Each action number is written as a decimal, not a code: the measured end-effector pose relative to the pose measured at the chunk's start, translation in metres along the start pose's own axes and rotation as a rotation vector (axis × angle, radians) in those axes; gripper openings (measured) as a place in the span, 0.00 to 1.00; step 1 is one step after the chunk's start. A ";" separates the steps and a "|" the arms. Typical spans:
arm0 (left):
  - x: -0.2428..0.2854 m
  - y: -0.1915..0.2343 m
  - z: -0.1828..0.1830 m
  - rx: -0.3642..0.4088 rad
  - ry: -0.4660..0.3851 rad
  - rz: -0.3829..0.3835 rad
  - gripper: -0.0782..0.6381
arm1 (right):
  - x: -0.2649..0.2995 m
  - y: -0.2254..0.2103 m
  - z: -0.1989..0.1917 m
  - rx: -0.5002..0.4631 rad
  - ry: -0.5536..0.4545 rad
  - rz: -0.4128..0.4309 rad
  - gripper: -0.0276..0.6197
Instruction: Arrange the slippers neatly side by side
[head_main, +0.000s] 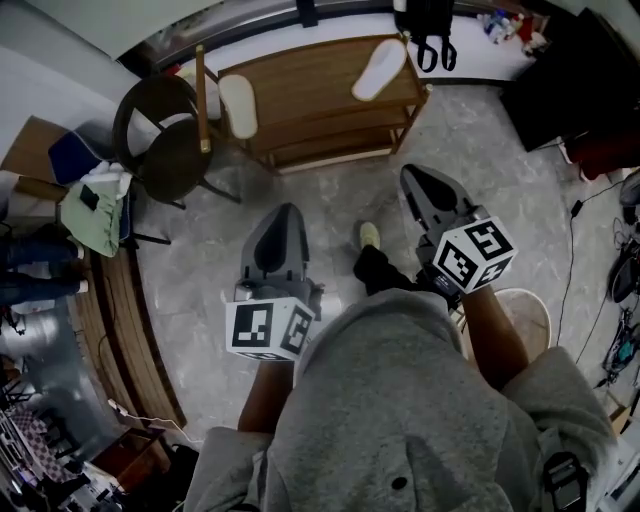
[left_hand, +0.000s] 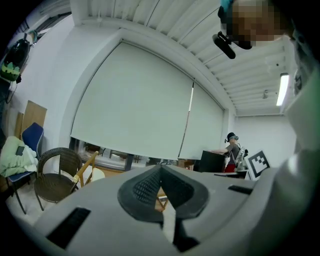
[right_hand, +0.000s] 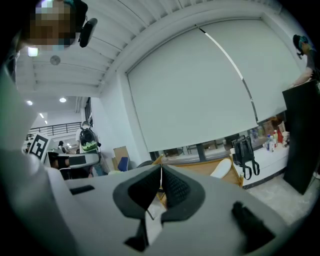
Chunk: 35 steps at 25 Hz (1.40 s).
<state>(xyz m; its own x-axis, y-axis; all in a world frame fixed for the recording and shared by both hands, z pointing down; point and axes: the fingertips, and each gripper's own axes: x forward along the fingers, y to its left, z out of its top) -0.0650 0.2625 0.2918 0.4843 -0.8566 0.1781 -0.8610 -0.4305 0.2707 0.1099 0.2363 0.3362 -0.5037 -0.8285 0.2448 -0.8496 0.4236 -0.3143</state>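
- The low wooden rack stands on the floor ahead of both grippers.
- A round wicker chair sits just left of the rack.
- The left gripper has its jaws together on nothing and is well short of the rack.
- The right gripper, jaws likewise together and empty, is near the rack's right end.
- One white slipper lies tilted on the rack's top at the right.
- The second slipper is at the rack's left end, well apart from the first and from both grippers.

Wooden shelf, slipper seemingly atop
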 end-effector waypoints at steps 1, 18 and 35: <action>0.009 0.002 0.002 -0.003 0.001 0.004 0.13 | 0.007 -0.006 0.003 0.001 0.004 0.004 0.08; 0.121 0.022 0.022 -0.021 0.042 0.068 0.13 | 0.087 -0.083 0.045 0.040 0.023 0.081 0.08; 0.178 0.020 0.031 -0.002 0.033 0.070 0.13 | 0.121 -0.125 0.067 0.036 0.016 0.108 0.09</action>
<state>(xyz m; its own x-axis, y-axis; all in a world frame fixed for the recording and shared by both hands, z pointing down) -0.0008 0.0921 0.3001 0.4282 -0.8746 0.2274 -0.8925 -0.3697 0.2586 0.1661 0.0586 0.3438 -0.5946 -0.7727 0.2224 -0.7842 0.4963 -0.3724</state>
